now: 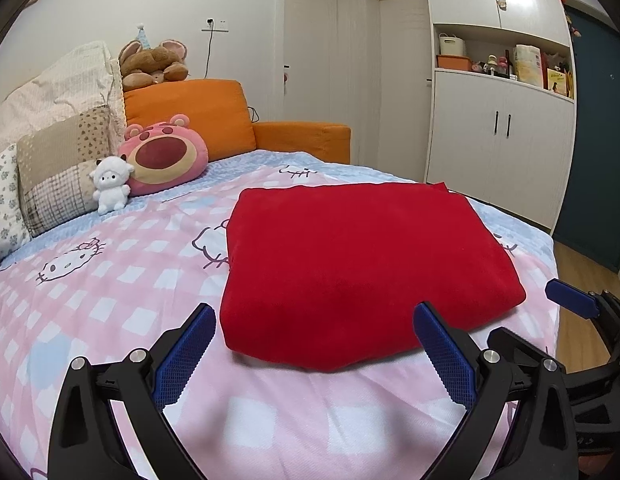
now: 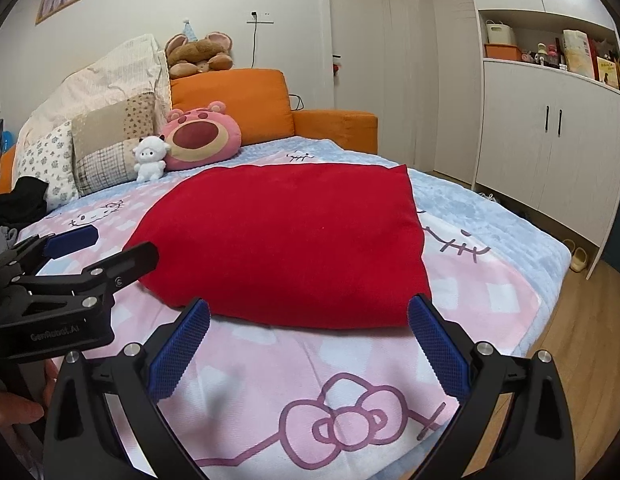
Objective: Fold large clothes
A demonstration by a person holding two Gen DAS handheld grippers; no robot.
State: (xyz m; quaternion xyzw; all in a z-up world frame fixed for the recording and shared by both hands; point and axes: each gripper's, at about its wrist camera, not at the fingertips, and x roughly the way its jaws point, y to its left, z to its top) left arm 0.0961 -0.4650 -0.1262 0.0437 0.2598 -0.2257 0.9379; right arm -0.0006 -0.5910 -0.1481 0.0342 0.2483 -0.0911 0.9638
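Left wrist view: folded red fleece garment (image 1: 361,268) lies flat on pink-and-white checked cartoon-cat bedspread (image 1: 110,304), near bed's foot edge. Left gripper (image 1: 314,330) hovers just short of garment's near edge, blue ribbed fingers (image 1: 188,354) spread wide, holding nothing. Right gripper (image 2: 308,322) likewise wide apart and empty, just before garment's near right corner. Pink bear-face plush cushion (image 1: 166,158) and small white lamb toy (image 1: 110,184) sit by patchwork pillows (image 1: 62,168), well apart from garment.
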